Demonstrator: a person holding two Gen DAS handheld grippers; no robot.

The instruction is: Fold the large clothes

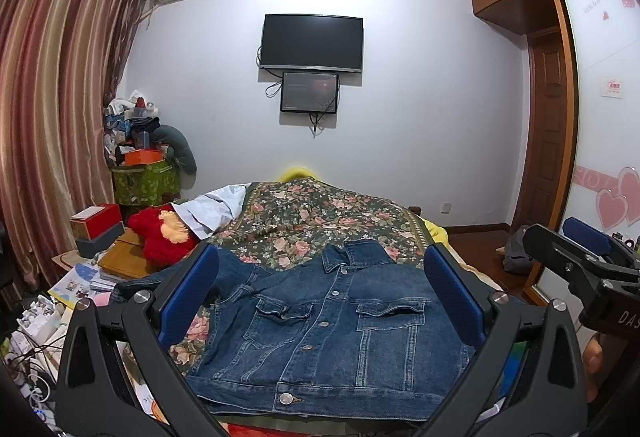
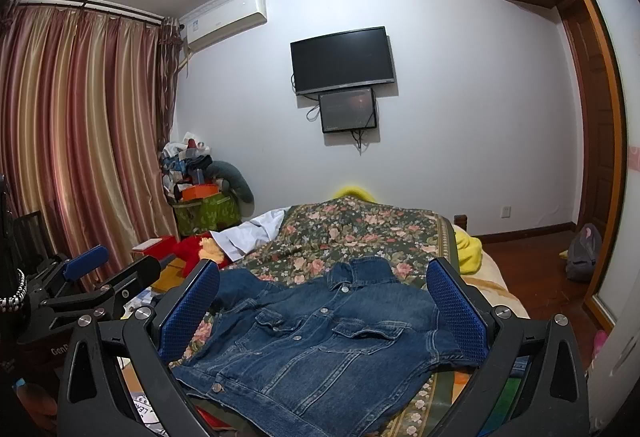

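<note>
A blue denim jacket [image 1: 320, 333] lies flat, front up and buttoned, on the floral bedspread [image 1: 312, 221], collar toward the far wall. It also shows in the right wrist view [image 2: 316, 349]. My left gripper [image 1: 320, 301] is open and empty, held above the jacket's near hem with a blue pad on each side. My right gripper [image 2: 320, 309] is open and empty, above the jacket from the right. The right gripper also shows at the right edge of the left wrist view [image 1: 588, 261]. The left gripper shows at the left of the right wrist view [image 2: 108, 273].
A white garment [image 1: 212, 209] and a red plush toy [image 1: 164, 237] lie at the bed's left. Boxes, books and cables [image 1: 92, 261] crowd the left side. A yellow blanket [image 2: 468, 245] hangs off the right edge. A TV [image 1: 312, 41] hangs on the far wall.
</note>
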